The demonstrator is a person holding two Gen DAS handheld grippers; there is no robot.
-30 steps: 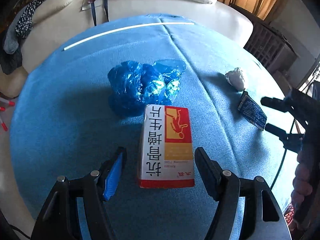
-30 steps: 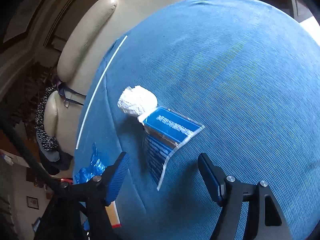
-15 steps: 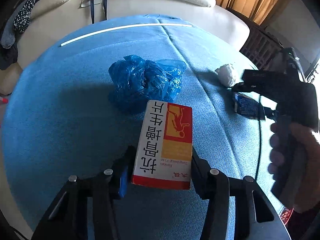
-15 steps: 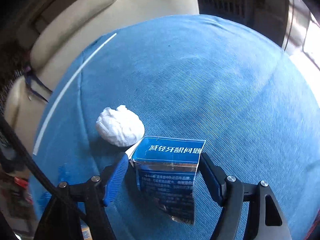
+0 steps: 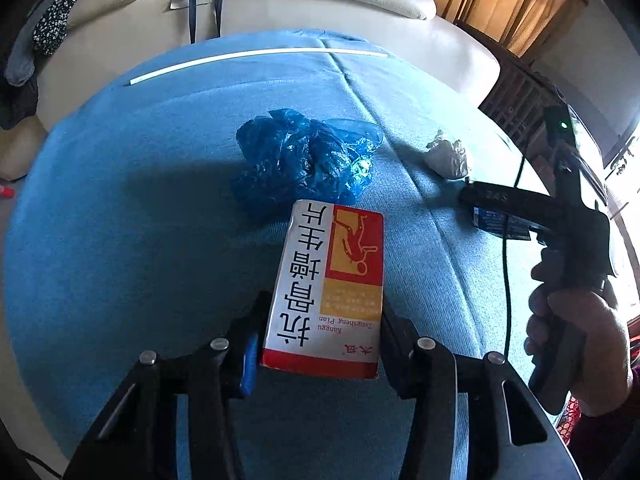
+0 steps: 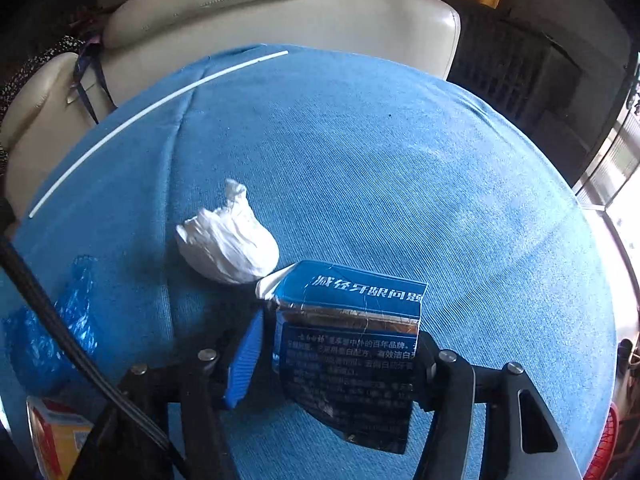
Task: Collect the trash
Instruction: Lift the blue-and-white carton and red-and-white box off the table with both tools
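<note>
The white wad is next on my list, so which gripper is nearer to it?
Right. The right gripper, shut on the blue carton, sits just beside the white wad. The left gripper, shut on the red box, is farther off, across the blue bag.

red-and-white box (image 5: 326,292), blue cloth (image 5: 120,240), white wad (image 6: 228,246)
</note>
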